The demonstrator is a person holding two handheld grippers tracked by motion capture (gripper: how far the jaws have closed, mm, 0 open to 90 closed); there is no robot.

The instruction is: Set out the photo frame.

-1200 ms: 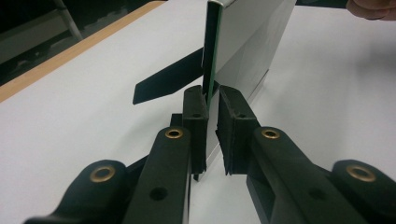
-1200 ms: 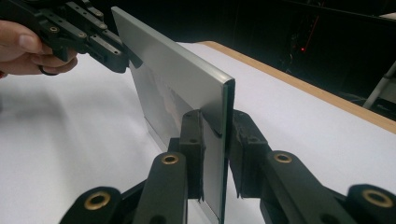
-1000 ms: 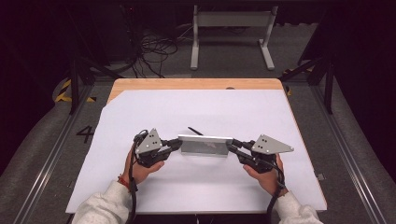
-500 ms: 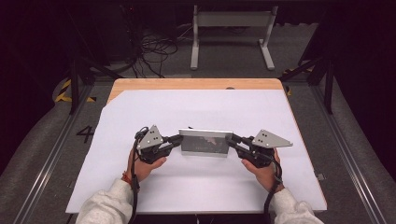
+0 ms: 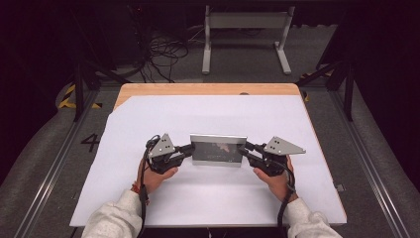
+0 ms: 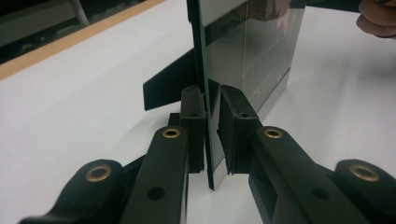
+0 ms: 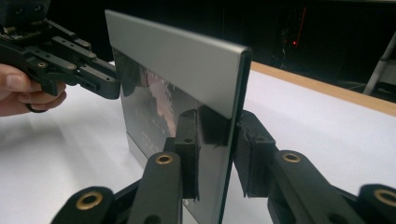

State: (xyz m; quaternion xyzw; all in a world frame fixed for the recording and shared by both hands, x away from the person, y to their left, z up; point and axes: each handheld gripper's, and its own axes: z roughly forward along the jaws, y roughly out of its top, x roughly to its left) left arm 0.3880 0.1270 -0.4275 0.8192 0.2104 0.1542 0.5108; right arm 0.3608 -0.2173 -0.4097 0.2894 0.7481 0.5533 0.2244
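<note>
A silver picture frame [image 5: 218, 148] with a dark glossy face stands on its long edge on the white table cover [image 5: 208, 203], near the middle. My left gripper [image 5: 190, 148] is shut on its left end, and my right gripper [image 5: 242, 148] on its right end. In the left gripper view the pads [image 6: 192, 121] pinch the thin edge of the frame [image 6: 252, 56], and a black stand flap [image 6: 168, 86] juts out behind it. The right gripper [image 7: 218, 121] has just been opening a little, but the frame [image 7: 177, 60] is still between its pads and touching them.
The table's wooden far edge [image 5: 208, 89] shows beyond the white cover. On the floor behind stand a grey metal support [image 5: 245, 29] and a tangle of cables [image 5: 163, 54]. Dark rails run along both sides of the table.
The frame has been tipped up from lying nearly flat to standing, so its dark face now shows. Both hands stayed at its ends and barely shifted.
</note>
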